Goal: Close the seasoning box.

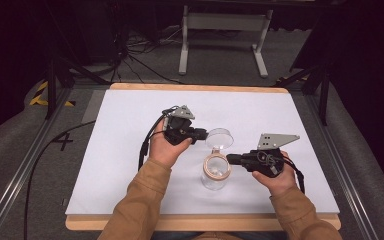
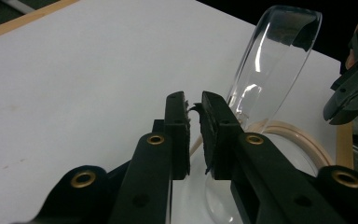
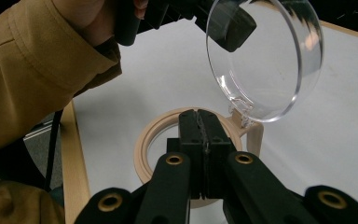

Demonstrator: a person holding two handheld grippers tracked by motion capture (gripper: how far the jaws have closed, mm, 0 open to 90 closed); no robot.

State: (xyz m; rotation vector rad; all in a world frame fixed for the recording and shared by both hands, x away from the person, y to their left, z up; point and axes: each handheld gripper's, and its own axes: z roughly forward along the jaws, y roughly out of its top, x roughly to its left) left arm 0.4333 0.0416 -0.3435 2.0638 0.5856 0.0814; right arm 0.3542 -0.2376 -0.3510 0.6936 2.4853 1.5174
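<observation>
A clear jar with a tan rim stands mid-table. Its clear round hinged lid stands raised at the far side. My left gripper points right at the lid's left edge. In the left gripper view its jaws stand shut with a thin slit and nothing seen between them, and the lid lies just right of them. My right gripper points left at the jar's rim. Its jaws are pressed together above the rim, holding nothing, with the lid beyond.
The jar stands on a white mat over a wooden table whose front edge runs below my forearms. Tan sleeves come in from the bottom. Dark floor, cables and a white stand lie beyond the table.
</observation>
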